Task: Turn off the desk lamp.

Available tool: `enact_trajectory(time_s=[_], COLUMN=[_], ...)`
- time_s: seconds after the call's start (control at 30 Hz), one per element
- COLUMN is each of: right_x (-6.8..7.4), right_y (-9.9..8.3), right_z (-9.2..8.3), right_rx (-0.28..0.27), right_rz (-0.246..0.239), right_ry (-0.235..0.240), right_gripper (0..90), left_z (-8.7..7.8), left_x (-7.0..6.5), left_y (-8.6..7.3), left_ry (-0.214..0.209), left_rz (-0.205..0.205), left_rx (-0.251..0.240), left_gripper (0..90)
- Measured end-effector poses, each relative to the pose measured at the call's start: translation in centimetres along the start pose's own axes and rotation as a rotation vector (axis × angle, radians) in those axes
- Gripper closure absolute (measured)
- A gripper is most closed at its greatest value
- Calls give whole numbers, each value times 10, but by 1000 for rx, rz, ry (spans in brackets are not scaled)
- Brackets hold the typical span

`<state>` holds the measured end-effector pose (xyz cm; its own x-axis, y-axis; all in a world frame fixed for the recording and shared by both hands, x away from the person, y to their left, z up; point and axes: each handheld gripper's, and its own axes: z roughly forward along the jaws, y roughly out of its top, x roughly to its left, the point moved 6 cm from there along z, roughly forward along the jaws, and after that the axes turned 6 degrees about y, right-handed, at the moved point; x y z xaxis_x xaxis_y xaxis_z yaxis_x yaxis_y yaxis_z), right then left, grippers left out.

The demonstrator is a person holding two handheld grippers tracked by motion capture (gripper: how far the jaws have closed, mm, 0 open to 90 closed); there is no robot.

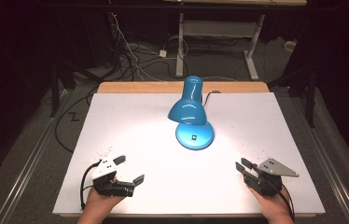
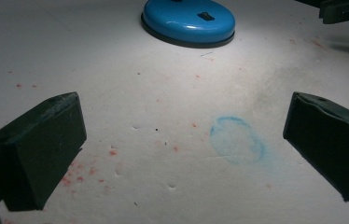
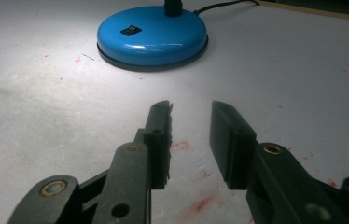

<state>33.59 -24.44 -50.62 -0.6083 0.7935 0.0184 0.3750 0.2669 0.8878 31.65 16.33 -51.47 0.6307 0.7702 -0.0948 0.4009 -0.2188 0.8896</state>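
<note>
My right gripper (image 1: 246, 169) rested low over the white counter (image 1: 130, 121) at about five o'clock on the sheet, its jaws drawn in to a narrow gap with nothing between them; in the right gripper view the two black fingers (image 3: 159, 140) stood nearly parallel, apart, with bare stained counter showing through the slot. My hand (image 1: 270, 205) came in under it from six o'clock, and the grey three-cornered plate (image 1: 275, 167) sat on top of the gripper. My left gripper (image 1: 129, 169) lay at about seven o'clock, its jaws spread wide and holding nothing; in the left gripper view its pads (image 2: 37, 149) stood far apart at either edge, and between them the counter carried a faint blue ring mark (image 2: 236, 140) and scattered red specks (image 2: 113, 152). Ahead of both grippers, toward twelve o'clock and well apart from each, stood the blue desk lamp (image 1: 189, 105). Its round base (image 3: 151, 35) sat flat on the counter with a small black switch (image 3: 130, 31) on top, and its shade (image 1: 187, 111) was tilted down over the base, casting a bright pool of light on the sheet around it. A black cord (image 3: 224, 5) ran from the back of the base toward the far edge at one o'clock.
</note>
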Motion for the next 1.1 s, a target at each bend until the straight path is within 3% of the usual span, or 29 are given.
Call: enact_trajectory(time_s=[0.2,0.37,0.7,0.9,1.1], right_x=[1,0,4,6,15], right_y=[-1,-1,-1,4,9], right_z=[1,2,7,10,20], right_rx=[6,24,45,30,32], right_rz=[0,-6,-11,-11,-26], right_ry=[33,33,60,62,83], right_gripper=[779,900,900,900,900], left_z=[0,0,2,0,0], left_x=[1,2,0,-1,-2], left_y=[0,0,0,0,0], left_ry=[1,3,-5,-5,-6], left_rz=[0,0,12,19,22], left_rx=[-2,-1,4,-8,-6], left_gripper=[0,0,0,1,1])
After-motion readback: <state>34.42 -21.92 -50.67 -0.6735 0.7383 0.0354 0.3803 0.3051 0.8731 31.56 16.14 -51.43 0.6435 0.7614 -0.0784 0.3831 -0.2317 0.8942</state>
